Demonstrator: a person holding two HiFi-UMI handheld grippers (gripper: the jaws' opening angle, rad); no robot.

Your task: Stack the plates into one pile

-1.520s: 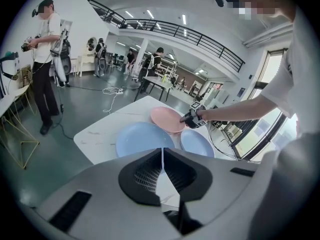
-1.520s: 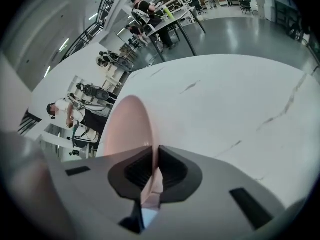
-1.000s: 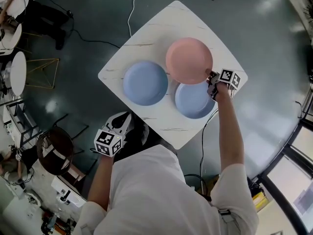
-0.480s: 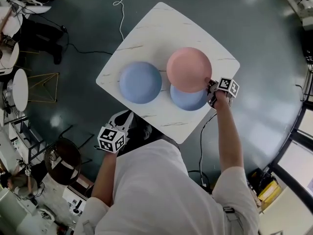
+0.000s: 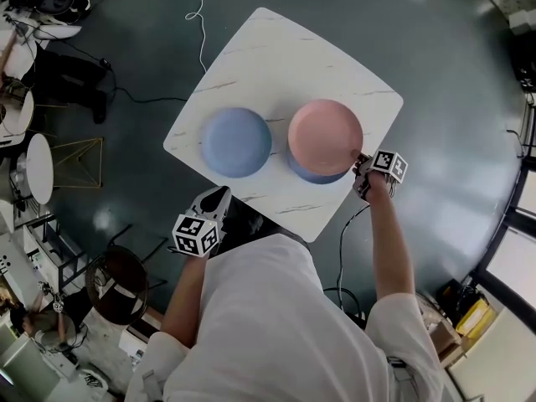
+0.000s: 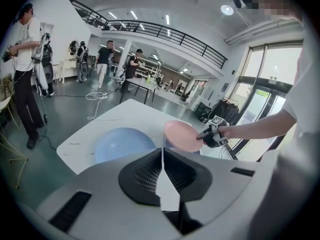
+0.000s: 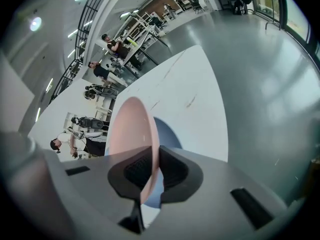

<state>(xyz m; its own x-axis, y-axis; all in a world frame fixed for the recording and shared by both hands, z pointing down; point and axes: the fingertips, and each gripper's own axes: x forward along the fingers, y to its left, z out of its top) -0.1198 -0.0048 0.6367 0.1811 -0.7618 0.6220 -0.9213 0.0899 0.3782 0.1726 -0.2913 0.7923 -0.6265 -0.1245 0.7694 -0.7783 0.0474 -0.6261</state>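
Note:
A pink plate hangs over the right side of the white marble table, with my right gripper shut on its near right rim. In the right gripper view that rim runs edge-on between the jaws of the right gripper. A blue plate lies almost hidden beneath it, showing only as a sliver at its near edge, and as a blue plate behind the pink one. A second blue plate rests on the table's left half. My left gripper is shut and empty, off the table's near edge.
A white cable trails on the dark floor past the table's far side. Round side tables and gear stand at the far left. Several people are in the hall behind. A dark cable hangs by my right arm.
My right gripper has carried the pink plate toward me, from beside the right blue plate to almost fully over it. The left gripper has stayed near the table's edge.

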